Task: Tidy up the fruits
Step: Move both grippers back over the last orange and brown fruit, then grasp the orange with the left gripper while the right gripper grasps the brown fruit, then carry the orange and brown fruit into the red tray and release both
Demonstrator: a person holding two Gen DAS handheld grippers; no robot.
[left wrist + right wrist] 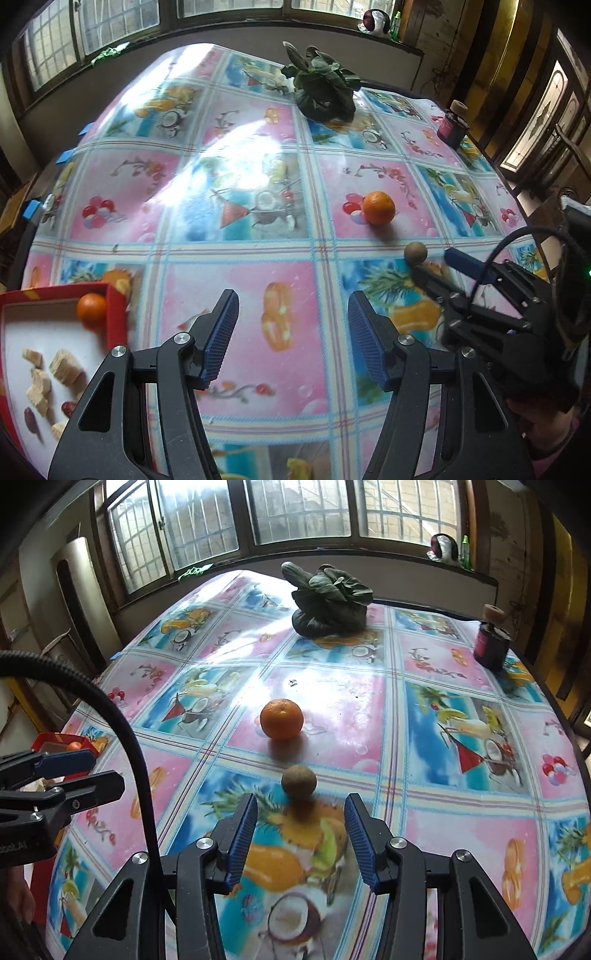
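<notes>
On the fruit-print tablecloth lies an orange (378, 208) (281, 718), with a small brown round fruit (415, 253) (299, 781) just in front of it. My right gripper (301, 823) (437, 266) is open and holds nothing; the brown fruit sits just beyond its fingertips. At the table's left stands a red box (114, 317) (48, 740) with a second orange (91, 308) in its corner, pale chunks and dark red pieces. My left gripper (293, 332) (92, 773) hovers open over bare cloth to the right of the box, with nothing between its fingers.
A bunch of dark leafy greens (325, 92) (328, 602) lies at the far side of the table. A dark jar (452, 127) (491, 646) stands at the far right edge. Windows run behind the table. A black cable (122, 720) loops in from the left.
</notes>
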